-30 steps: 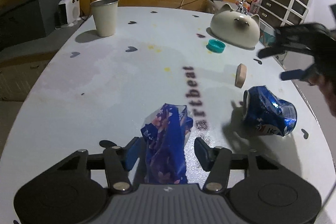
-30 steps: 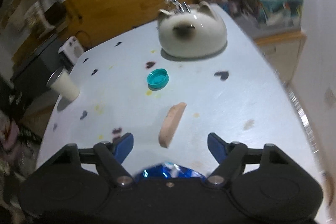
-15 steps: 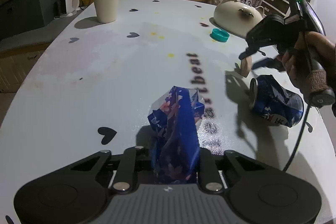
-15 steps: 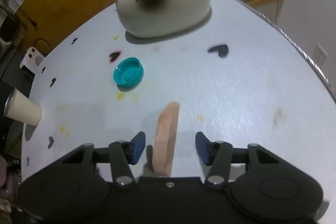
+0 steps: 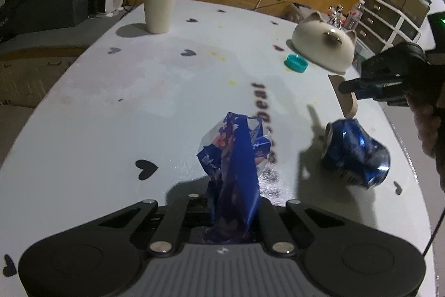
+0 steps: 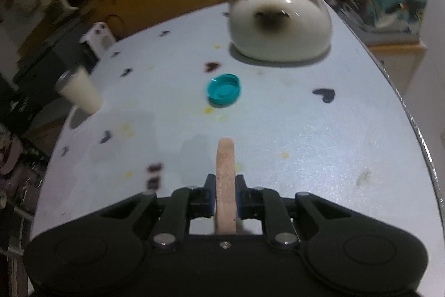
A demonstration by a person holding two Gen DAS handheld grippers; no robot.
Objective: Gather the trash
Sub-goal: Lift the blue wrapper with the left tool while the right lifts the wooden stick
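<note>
the white counter (image 5: 91, 130), dotted with dark heart marks, carries everything; places here are given from the cat-shaped ceramic bowl (image 6: 279, 29) that sits upside down at its far end. the cream cup (image 5: 159, 9) stands upright well to the left of the cat bowl, near the counter's far left edge. nearer than the cat bowl, by the right edge, a crushed blue can (image 5: 354, 155) lies on its side. to the left of the can and well on the near side of the cat bowl, a crumpled blue flowered wrapper (image 5: 236, 160) stands up from between the left tool's jaws. the left tool (image 5: 236, 210) has just been closing and is clamped on the wrapper's lower part. just in front of the cat bowl, between it and the can, the right tool (image 6: 225, 194) has also just been closing; its pads now press both faces of a thin tan disc (image 6: 225, 185) held on edge. i cannot tell what the disc is made of. the small teal bottle cap (image 6: 224, 89) lies open side up, just beside the cat bowl's near left side, apart from both tools.
</note>
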